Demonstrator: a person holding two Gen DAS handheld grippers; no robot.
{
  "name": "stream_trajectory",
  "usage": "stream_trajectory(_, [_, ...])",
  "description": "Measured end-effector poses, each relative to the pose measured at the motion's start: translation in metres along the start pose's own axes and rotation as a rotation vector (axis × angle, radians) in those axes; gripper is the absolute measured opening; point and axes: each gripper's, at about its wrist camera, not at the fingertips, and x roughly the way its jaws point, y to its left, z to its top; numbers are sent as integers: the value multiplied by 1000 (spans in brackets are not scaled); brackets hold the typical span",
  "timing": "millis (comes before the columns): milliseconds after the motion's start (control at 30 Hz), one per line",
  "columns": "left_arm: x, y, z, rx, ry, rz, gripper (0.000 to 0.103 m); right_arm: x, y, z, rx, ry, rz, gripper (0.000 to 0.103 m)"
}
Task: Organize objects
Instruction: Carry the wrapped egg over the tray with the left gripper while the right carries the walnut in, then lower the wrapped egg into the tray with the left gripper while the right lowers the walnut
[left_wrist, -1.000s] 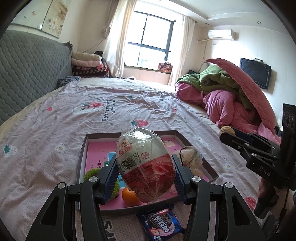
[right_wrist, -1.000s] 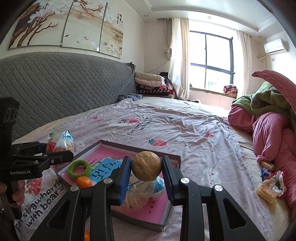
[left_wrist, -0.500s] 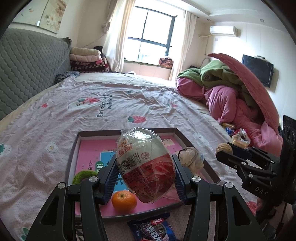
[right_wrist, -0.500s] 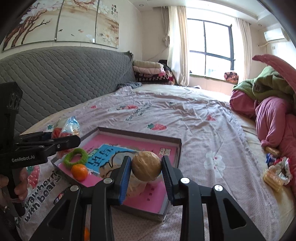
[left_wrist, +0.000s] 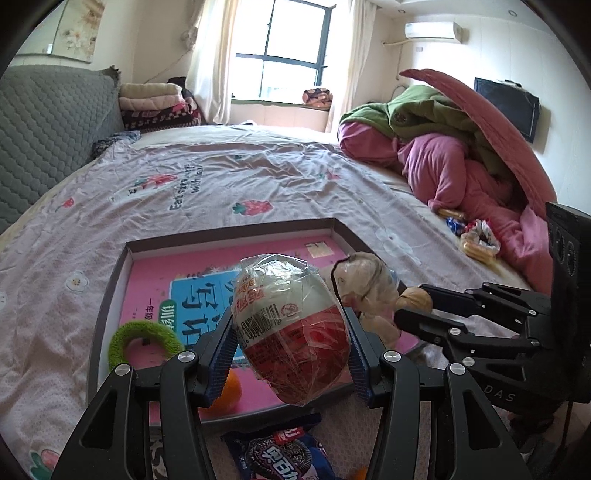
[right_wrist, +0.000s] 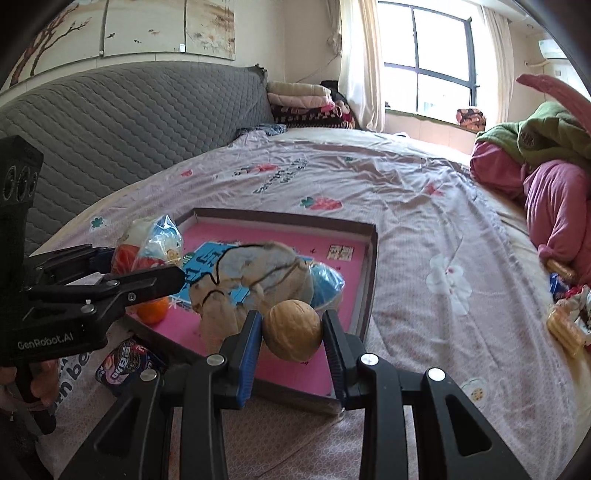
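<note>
Both tools lowered over the tray, loads not yet released.

Near: left tool (left_wrist: 290, 341) clamped on wrapped egg-shaped snack (left_wrist: 291, 328), now low above the tray's (left_wrist: 110, 295) near edge; right tool (right_wrist: 291, 328) clamped on walnut (right_wrist: 291, 329), sunk toward the near right corner. Tray fills more of both views than a second ago; drop-off judged imminent. Left view alone: green ring (left_wrist: 146, 341) at 9 o'clock, cookie packet (left_wrist: 284, 456) at 6 o'clock on the bed. Right view alone: orange (right_wrist: 153, 310) unobstructed, cloth bundle (right_wrist: 251, 280) whole, painted panels far at 12.
</note>
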Motion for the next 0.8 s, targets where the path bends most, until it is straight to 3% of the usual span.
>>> stream_trajectory(800, [34,-2,-7,7,89,1,56,30,4,-10,1,69,-17,34])
